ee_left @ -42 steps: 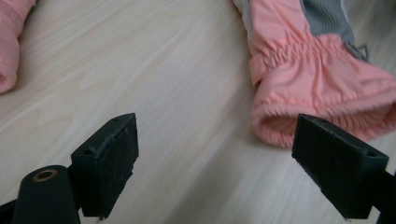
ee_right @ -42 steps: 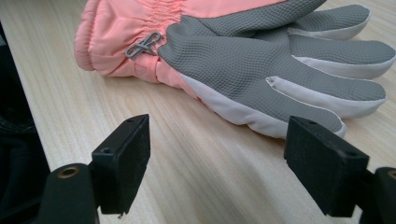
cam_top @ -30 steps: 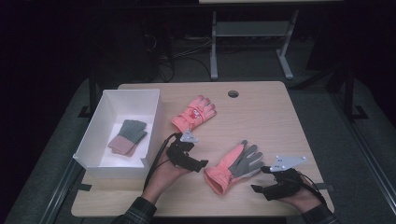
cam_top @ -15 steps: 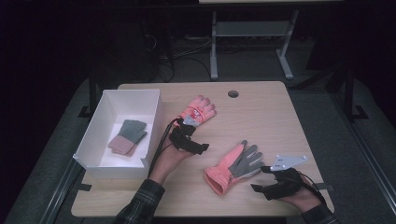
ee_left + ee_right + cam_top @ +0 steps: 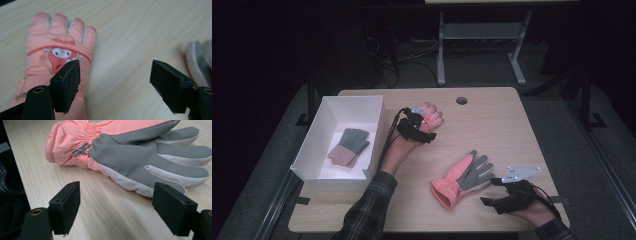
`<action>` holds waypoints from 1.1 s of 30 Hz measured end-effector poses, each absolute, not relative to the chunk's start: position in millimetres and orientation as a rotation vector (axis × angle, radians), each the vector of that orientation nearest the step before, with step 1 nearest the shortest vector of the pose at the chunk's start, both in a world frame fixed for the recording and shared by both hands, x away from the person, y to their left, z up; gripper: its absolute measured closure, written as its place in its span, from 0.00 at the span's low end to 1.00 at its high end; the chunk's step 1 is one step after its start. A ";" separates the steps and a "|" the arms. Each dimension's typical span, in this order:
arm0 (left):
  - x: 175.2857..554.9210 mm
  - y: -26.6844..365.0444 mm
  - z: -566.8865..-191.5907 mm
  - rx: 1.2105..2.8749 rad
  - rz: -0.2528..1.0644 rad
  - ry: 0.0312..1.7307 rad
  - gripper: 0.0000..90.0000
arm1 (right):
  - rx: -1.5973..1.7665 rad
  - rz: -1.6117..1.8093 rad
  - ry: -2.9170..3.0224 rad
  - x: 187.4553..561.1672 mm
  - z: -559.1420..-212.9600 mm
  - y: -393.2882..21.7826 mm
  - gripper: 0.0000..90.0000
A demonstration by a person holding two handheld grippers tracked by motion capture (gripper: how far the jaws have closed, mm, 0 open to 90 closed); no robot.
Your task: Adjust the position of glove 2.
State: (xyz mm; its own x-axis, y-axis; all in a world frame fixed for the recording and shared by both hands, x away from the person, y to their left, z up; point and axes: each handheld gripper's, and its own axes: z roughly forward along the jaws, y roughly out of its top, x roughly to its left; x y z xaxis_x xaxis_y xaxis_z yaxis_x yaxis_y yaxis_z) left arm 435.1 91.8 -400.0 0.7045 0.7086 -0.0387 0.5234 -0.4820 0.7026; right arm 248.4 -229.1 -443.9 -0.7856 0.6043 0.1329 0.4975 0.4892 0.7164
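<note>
On the light wooden desk (image 5: 492, 130), the left tongs (image 5: 424, 125) hung over the wrist end of a pink padded glove with a cartoon face on its back (image 5: 58, 50), which lay flat near the desk's middle beside a white rectangular box (image 5: 362, 102); their jaws had just been closing a little, yet stood apart, nothing pinched between them. Nearer the person, the right tongs (image 5: 484, 197) rested open just beside a second pink glove lying grey palm up (image 5: 140, 152), not touching it.
</note>
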 end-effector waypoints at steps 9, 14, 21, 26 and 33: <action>460.4 90.9 -410.0 2.258 0.407 0.951 0.38 | 0.961 1.191 2.591 248.4 -443.8 -230.3 0.26; 469.1 92.2 -424.9 2.296 0.394 0.977 0.46 | 0.959 1.196 2.591 248.6 -443.8 -230.2 0.26; 478.0 90.1 -435.3 2.337 0.415 0.981 0.60 | 0.959 1.191 2.594 248.4 -443.8 -230.0 0.26; 484.0 89.9 -442.9 2.369 0.407 1.001 0.68 | 0.958 1.191 2.595 248.2 -443.8 -230.0 0.27; 488.2 92.0 -445.7 2.360 0.335 0.993 0.94 | 0.944 1.193 2.596 248.2 -444.1 -230.0 0.27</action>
